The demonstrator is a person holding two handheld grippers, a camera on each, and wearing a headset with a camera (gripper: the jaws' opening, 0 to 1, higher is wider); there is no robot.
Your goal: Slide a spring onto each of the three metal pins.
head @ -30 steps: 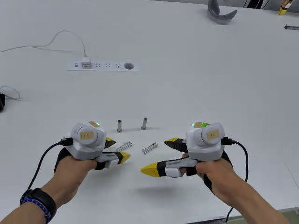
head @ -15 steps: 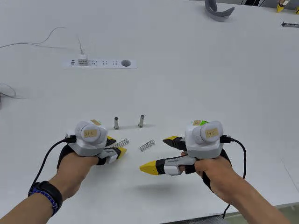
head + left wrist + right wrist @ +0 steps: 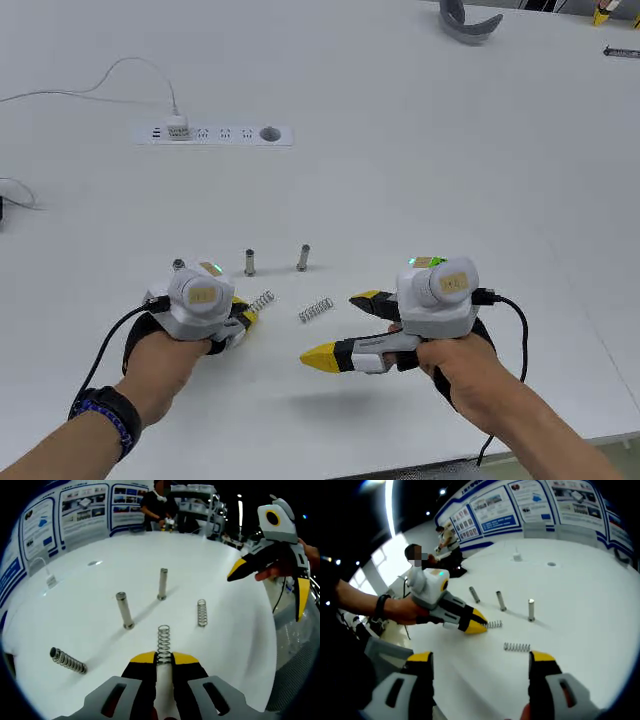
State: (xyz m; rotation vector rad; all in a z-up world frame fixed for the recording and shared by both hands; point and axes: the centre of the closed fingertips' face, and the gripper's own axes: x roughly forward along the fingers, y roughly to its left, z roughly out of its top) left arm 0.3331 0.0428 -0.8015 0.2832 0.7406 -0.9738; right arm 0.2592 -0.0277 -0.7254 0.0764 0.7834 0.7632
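Gripping a spring (image 3: 163, 639) by its near end, the left gripper (image 3: 157, 657) aims it lengthwise at the nearer bare pin (image 3: 124, 611), upright just ahead-left; right gripper (image 3: 480, 658) open, empty.

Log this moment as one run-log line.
left gripper shut on spring | right gripper open | loose spring on table | middle pin bare

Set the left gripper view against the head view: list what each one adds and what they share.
Left gripper view adds: wall posters and the coils around the leftmost pin. Head view adds: the power strip and a wristband. Shared: the bare middle pin and rightmost pin, the loose spring, the left gripper shut on the held spring, and the open right gripper.
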